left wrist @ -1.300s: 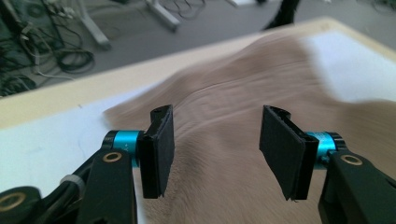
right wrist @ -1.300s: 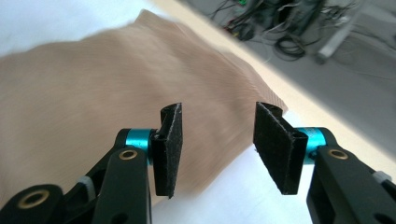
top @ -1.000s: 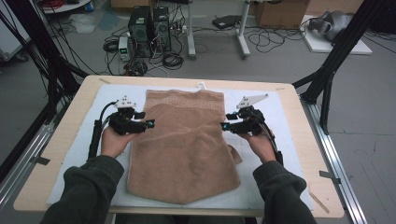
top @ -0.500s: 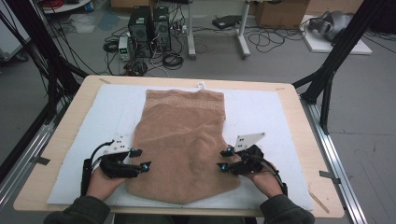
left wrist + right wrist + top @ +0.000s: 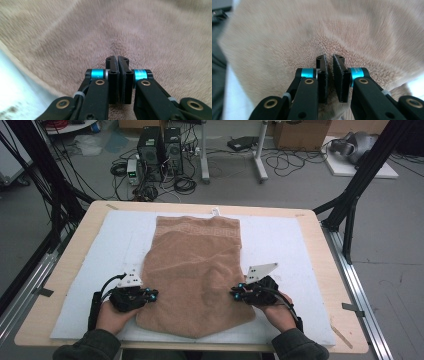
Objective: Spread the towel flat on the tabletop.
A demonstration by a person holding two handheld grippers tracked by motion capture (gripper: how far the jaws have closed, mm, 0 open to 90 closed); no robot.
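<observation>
A brown towel (image 5: 195, 270) lies flat on a white mat (image 5: 290, 245), with its near end towards the person. My left gripper (image 5: 152, 295) sits at the towel's near left edge, and my right gripper (image 5: 234, 295) at its near right edge. In the left gripper view the jaws (image 5: 117, 60) have just been closing and now meet, with the towel (image 5: 125, 30) puckered at their tips. In the right gripper view the jaws (image 5: 329, 58) have also just been closing. They stand a sliver apart, pinching a fold of towel (image 5: 287, 37).
The mat covers a light wooden table (image 5: 65, 270) ringed by black frame posts (image 5: 355, 205). Bare mat lies to the left and right of the towel. Computers and cables sit on the floor beyond the far edge.
Both hands slid from the towel's middle sides back to its near end. Both pairs of jaws went from standing apart to closed on the fabric.
</observation>
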